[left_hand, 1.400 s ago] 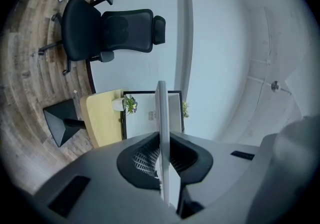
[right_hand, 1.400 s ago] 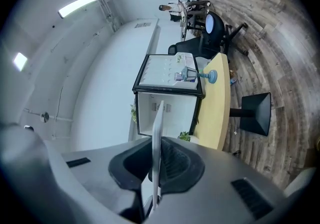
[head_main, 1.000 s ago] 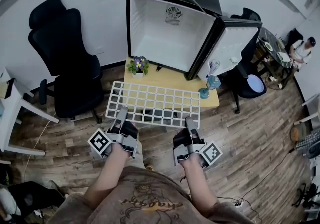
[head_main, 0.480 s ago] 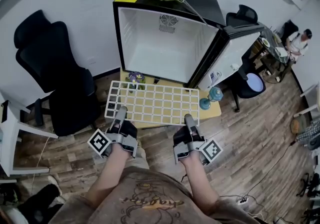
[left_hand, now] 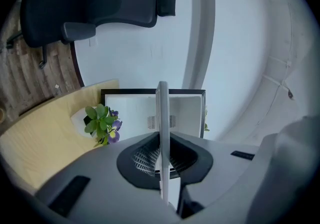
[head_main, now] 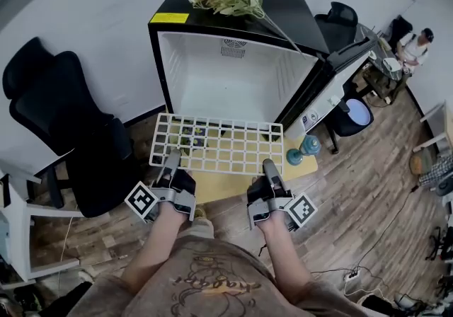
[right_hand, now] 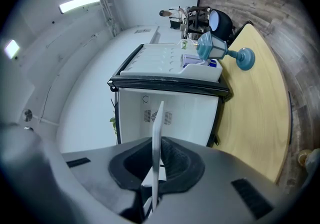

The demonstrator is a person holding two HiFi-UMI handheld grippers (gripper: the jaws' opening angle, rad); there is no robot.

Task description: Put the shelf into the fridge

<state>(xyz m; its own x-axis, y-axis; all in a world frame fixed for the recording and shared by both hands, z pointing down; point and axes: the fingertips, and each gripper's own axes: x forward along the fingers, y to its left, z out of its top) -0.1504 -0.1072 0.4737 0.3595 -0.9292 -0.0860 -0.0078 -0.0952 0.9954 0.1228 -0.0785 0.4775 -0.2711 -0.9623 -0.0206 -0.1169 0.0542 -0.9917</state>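
Office room, low yellow table (head_main: 228, 185) before the open fridge (head_main: 233, 85): left gripper (head_main: 172, 160) and right gripper (head_main: 269, 165) each pinch the near edge of the white wire shelf (head_main: 219, 144), held level above the table at the fridge mouth, probably so it slides straight in.

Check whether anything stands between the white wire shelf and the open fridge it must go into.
Nothing visible blocks it. The fridge stands open and empty. The shelf is held above the small potted plant, seen through its grid, and the blue ornament stands off to the right.
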